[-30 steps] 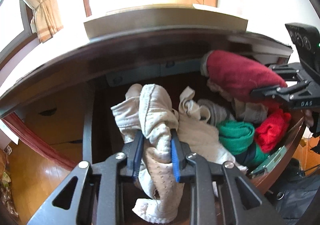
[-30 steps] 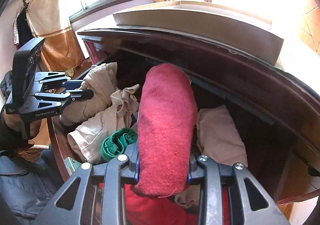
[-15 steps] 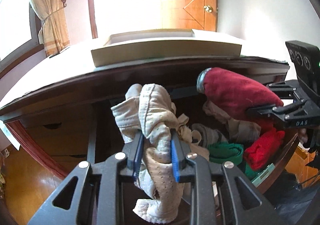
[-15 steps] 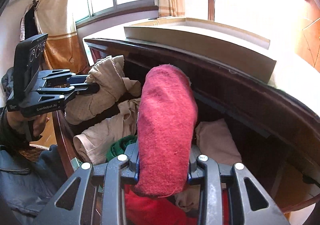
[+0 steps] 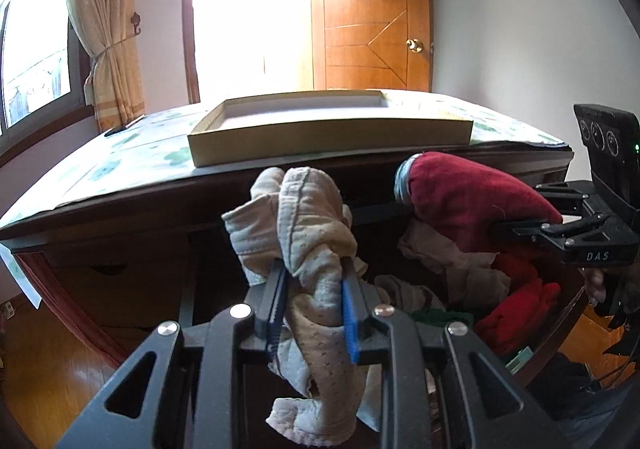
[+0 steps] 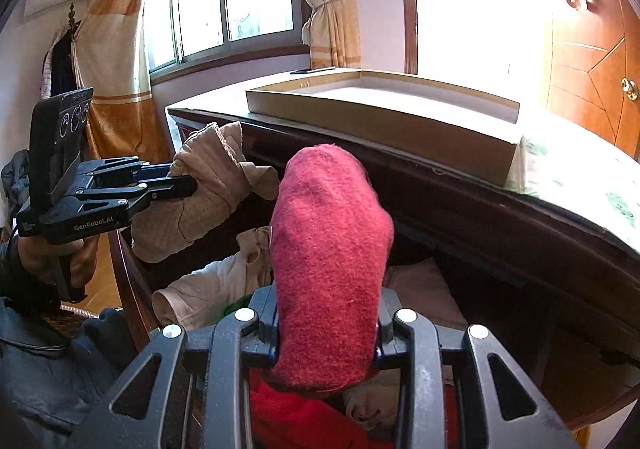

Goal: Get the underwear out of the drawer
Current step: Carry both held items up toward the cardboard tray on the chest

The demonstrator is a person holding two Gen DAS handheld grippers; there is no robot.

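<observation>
right gripper [image 6: 326, 333]: clamped on red garment [image 6: 330, 261] | left gripper [image 6: 188, 183]: far left, gripping beige underwear [image 6: 200, 193] | drawer [image 6: 128, 269]: open below | cardboard tray [image 6: 380, 113]: on dresser top, far

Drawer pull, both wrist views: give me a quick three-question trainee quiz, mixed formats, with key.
1. True or false: the left gripper is shut on the beige garment.
2. Multiple choice: what does the right gripper hold? A) the green garment B) the red garment C) the cardboard tray D) nothing
3. Fill in: the shallow cardboard tray sits on top of the ____, above the open drawer.

Key:
1. True; its pads pinch the cloth, which hangs below them.
2. B; the green garment lies in the drawer with the other clothes.
3. Dresser.
</observation>
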